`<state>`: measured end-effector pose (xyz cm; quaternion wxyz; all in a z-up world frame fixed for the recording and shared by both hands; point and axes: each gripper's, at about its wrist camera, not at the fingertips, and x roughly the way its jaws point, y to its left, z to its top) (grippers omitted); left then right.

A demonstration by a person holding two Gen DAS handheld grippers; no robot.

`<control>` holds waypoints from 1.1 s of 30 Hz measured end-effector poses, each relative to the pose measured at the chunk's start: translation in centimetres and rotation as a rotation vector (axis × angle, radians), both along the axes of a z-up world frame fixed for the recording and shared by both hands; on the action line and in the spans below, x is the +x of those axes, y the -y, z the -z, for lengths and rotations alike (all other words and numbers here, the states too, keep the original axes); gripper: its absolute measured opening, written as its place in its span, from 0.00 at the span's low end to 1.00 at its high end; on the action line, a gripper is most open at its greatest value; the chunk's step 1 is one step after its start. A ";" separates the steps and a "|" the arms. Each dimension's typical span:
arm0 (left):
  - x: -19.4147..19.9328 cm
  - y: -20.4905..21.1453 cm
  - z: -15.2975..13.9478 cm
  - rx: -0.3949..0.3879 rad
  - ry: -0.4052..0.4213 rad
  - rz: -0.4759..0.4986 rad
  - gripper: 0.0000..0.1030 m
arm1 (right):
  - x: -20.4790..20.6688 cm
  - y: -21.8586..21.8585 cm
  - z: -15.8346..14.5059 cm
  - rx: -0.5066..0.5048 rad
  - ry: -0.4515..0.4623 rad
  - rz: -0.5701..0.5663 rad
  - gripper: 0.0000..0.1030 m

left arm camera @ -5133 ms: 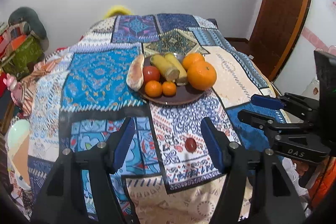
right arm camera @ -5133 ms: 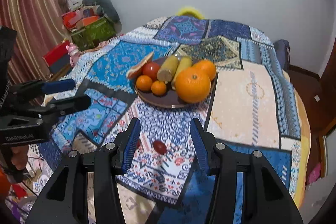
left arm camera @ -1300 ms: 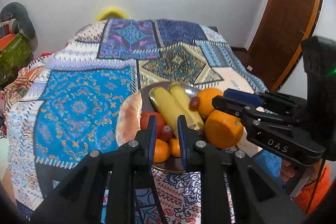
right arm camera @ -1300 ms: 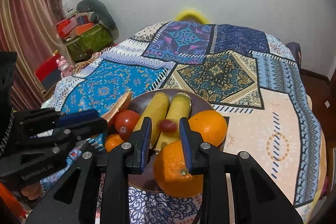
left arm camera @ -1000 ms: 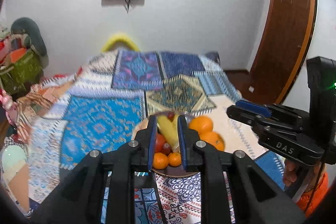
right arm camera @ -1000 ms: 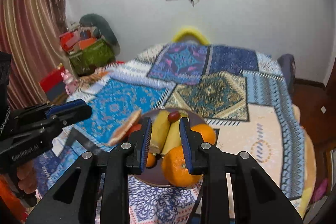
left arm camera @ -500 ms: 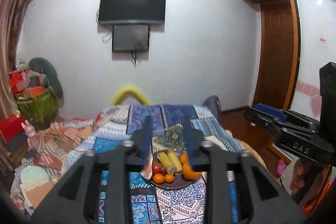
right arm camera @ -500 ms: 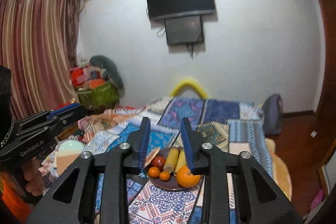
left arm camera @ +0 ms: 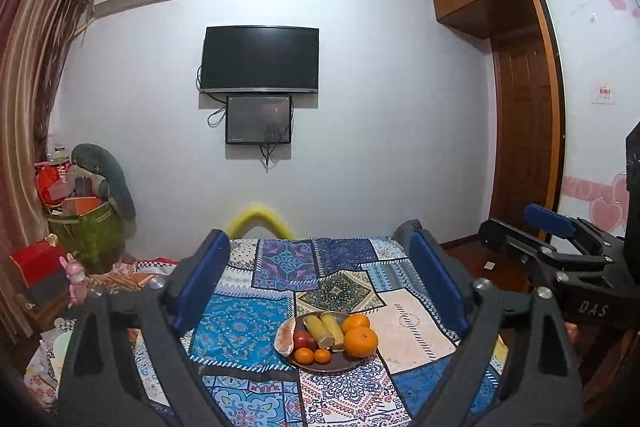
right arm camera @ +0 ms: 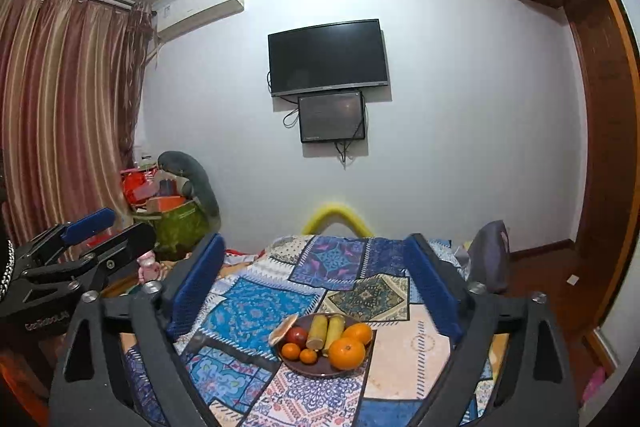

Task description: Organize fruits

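Observation:
A dark plate (left arm camera: 334, 367) (right arm camera: 316, 371) sits on the table's patchwork cloth (left arm camera: 248, 327). It holds a big orange (left arm camera: 361, 342) (right arm camera: 346, 352), a second orange (left arm camera: 355, 322), two yellow fruits (left arm camera: 322, 327), a red fruit (left arm camera: 304, 339), two small tangerines (left arm camera: 306, 355) and a pale slice (left arm camera: 286, 337). My left gripper (left arm camera: 318, 235) (right arm camera: 128, 223) hangs well back from the plate and above it. Its jaws are opening wide with nothing between them. My right gripper (right arm camera: 314, 239) (left arm camera: 508, 221), beside it, is likewise opening and empty.
A television (left arm camera: 259, 59) hangs on the far wall. A yellow chair back (left arm camera: 260, 221) rises behind the table. Boxes and a green bag (left arm camera: 86, 223) pile up at the left near a curtain (right arm camera: 60, 115). A wooden door (left arm camera: 528, 131) stands at the right.
Both grippers have drawn back and up from the plate and tilted up toward level. Their jaws, shut a second ago, now stand wide. The small red fruits left the cloth earlier.

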<state>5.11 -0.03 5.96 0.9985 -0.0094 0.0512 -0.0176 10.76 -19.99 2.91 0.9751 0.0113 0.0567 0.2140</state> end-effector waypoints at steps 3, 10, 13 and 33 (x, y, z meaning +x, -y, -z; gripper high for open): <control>-0.6 0.2 0.1 0.004 0.008 -0.013 0.96 | -0.9 0.4 0.4 -0.004 0.017 0.032 0.99; -0.6 0.2 0.2 -0.002 0.013 -0.029 0.99 | -1.5 0.7 0.4 0.000 0.021 0.067 1.00; -0.8 0.3 0.2 0.003 0.014 -0.030 0.99 | -1.9 0.7 0.3 -0.006 0.029 0.081 1.00; -0.6 -0.1 0.6 -0.013 0.002 -0.027 1.00 | -3.1 0.6 0.3 -0.030 0.050 0.095 1.00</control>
